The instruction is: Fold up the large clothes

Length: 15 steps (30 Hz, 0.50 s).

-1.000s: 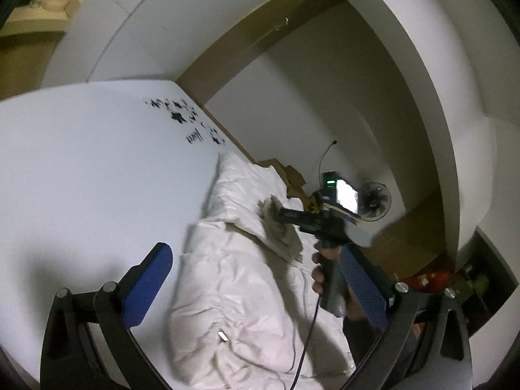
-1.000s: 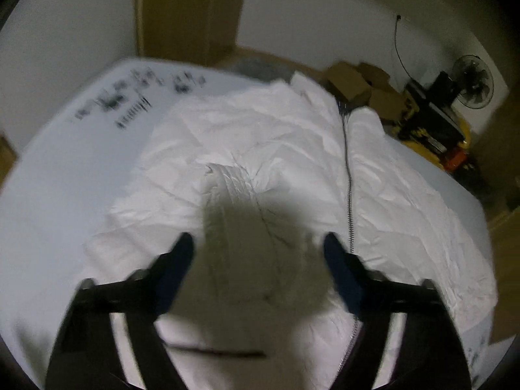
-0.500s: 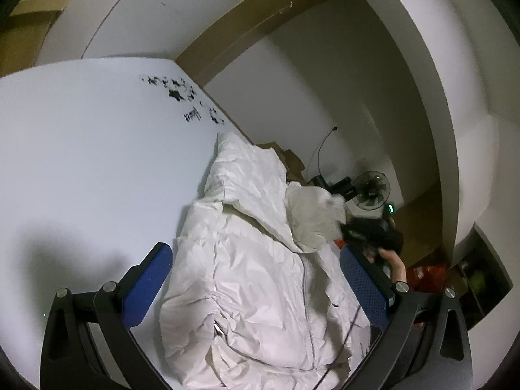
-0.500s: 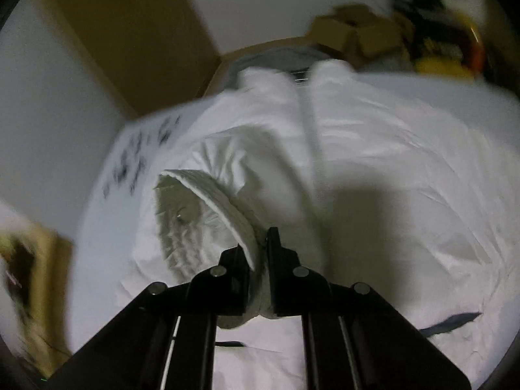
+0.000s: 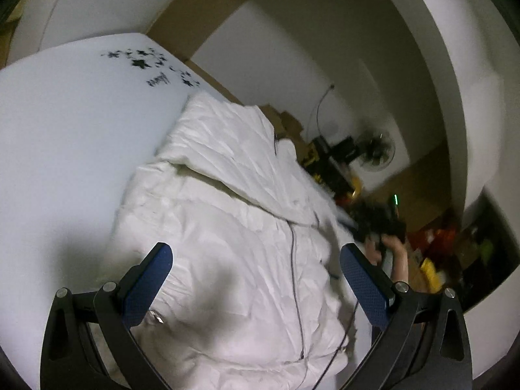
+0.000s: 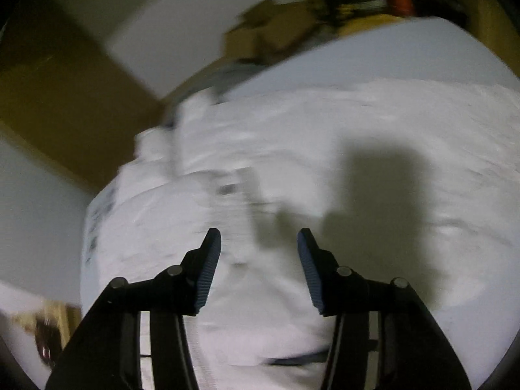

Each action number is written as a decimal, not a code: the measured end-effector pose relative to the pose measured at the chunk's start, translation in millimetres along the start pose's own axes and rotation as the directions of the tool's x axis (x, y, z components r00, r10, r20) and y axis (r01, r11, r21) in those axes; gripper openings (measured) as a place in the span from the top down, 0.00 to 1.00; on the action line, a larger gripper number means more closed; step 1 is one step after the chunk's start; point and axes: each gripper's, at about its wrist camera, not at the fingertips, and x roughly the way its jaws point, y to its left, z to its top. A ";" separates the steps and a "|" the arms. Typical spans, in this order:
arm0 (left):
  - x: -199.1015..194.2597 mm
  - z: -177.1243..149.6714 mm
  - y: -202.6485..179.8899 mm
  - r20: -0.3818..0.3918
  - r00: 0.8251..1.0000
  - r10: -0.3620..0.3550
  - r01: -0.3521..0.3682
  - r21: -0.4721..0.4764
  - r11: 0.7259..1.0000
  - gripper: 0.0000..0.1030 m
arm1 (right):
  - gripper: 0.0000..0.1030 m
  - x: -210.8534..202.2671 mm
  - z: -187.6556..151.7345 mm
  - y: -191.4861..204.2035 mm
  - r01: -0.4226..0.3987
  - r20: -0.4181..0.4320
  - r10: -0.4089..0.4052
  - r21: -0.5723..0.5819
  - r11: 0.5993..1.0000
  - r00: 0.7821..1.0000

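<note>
The puffy white quilted jacket [image 5: 227, 227] with its dark centre zip lies spread on the white table [image 5: 65, 130]. Your left gripper [image 5: 256, 266] hangs over its lower body, jaws wide apart and empty. Your right gripper [image 6: 258, 253], at the jacket's far side, has just been opening; its pads stand apart with nothing between them. Expect light, soft, springy padding under a slippery shell: pinch a hem, cuff or collar edge, not the bulging middle.
</note>
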 end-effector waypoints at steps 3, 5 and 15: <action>11.9 -5.2 -27.9 -0.058 0.998 0.038 -0.034 0.062 0.998 0.00 | 0.56 59.9 -2.6 25.7 0.033 -0.120 -0.045 -0.096 0.995 0.992; 18.0 -7.0 -46.9 -0.085 0.994 0.068 -0.059 0.105 0.993 0.00 | 0.56 96.1 -16.1 24.5 0.074 -0.221 -0.111 -0.166 0.983 0.969; 141.2 23.5 -213.2 -0.129 0.983 0.134 -0.069 0.417 0.906 0.00 | 0.21 -101.2 -11.9 -138.2 -0.025 0.189 -0.002 0.137 0.990 0.982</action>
